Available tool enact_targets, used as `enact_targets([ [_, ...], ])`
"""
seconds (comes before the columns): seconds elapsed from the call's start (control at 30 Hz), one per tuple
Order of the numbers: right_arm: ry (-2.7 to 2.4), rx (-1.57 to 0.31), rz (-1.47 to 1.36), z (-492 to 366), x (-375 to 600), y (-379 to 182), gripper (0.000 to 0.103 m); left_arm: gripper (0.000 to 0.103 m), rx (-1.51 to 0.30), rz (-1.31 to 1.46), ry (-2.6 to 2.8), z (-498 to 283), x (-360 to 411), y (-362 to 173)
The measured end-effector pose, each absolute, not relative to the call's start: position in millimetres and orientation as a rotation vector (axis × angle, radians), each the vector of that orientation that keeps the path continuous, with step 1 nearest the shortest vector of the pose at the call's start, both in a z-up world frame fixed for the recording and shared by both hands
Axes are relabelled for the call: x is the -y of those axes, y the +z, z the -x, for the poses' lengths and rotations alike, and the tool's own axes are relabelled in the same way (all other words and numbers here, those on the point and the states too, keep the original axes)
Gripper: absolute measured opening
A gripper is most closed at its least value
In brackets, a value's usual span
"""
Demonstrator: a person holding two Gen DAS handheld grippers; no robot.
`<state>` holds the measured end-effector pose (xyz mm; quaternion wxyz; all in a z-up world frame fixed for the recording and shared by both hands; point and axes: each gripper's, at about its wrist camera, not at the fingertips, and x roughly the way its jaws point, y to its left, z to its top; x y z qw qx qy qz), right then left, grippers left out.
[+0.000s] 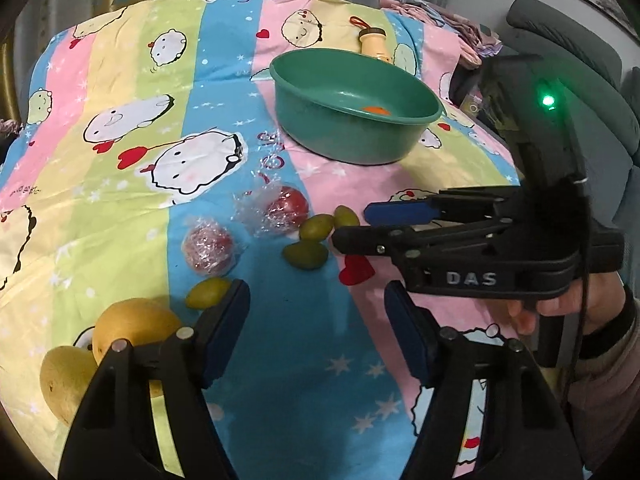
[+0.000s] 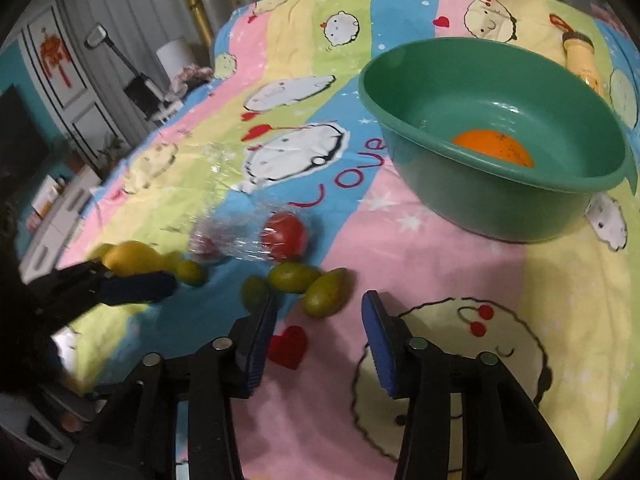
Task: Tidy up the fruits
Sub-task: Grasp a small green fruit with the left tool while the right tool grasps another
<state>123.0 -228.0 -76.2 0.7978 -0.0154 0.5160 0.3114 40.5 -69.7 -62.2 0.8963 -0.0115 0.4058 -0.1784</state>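
Hovering over green fruits point(image 2: 294, 278), both the left claw point(image 1: 316, 308) and right claw point(image 2: 320, 320) gape apart, empty; orange point(image 2: 494, 152) sits in green basin point(image 2: 400, 80).

Left claw point(image 1: 316, 316) agape, right claw point(image 2: 320, 320) agape

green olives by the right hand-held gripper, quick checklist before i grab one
1. Right hand-held gripper open and empty: ok.
2. Green fruits just ahead of its fingers, uncovered: ok.
3. Fruits touch each other, so a single pick is not ok yet.
4. Green basin upright, room beside the orange: ok.
5. Left hand-held gripper open, clear of the cluster: ok.
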Motion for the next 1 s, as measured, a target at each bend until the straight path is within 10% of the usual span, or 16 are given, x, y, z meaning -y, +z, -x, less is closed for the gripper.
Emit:
enact_targets([
  [0.3,0.656,-1.093,0.062,-126,223,-80,0.024,0.068,-0.827,0.038,-0.377,-42,69,-61],
  [1.0,0.645,-1.055,-0.154,-133,281,-59,0.023,0.047,-0.947,-0.001,-0.321,-92,90,-82],
])
